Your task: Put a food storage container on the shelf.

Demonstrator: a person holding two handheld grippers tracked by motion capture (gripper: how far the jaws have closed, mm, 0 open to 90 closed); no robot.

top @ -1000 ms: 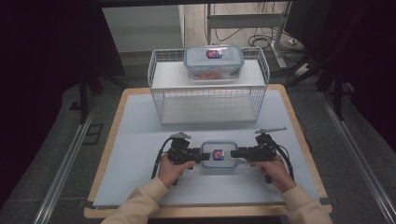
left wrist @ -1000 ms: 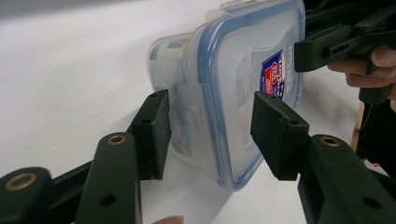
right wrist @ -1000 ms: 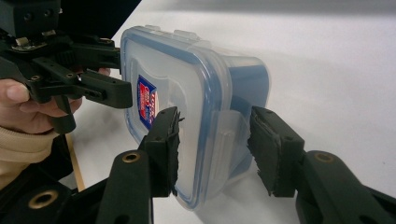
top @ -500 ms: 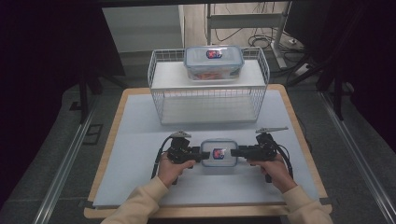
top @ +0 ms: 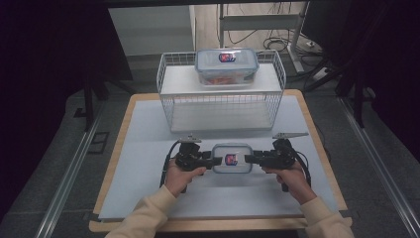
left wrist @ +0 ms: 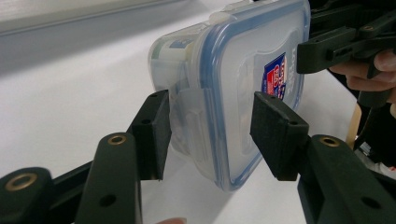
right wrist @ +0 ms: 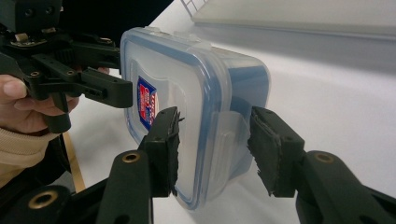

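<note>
On the left, the left gripper [top: 216,162] has its jaws spread around the left-end latch flap of the small clear food container [top: 232,158], one pad over the lid, the other below the rim; a gap shows at both pads, so it is open, not yet clamping. The container sits on the table [top: 148,148] near its front, between both grippers. On the right, the right gripper [top: 249,158] straddles the opposite flap the same way, also open. A good next move, I judge, is closing both together and evenly so the box cannot skid sideways. Farther off, a wire basket [top: 168,84] carries a larger container [top: 226,66].
</note>
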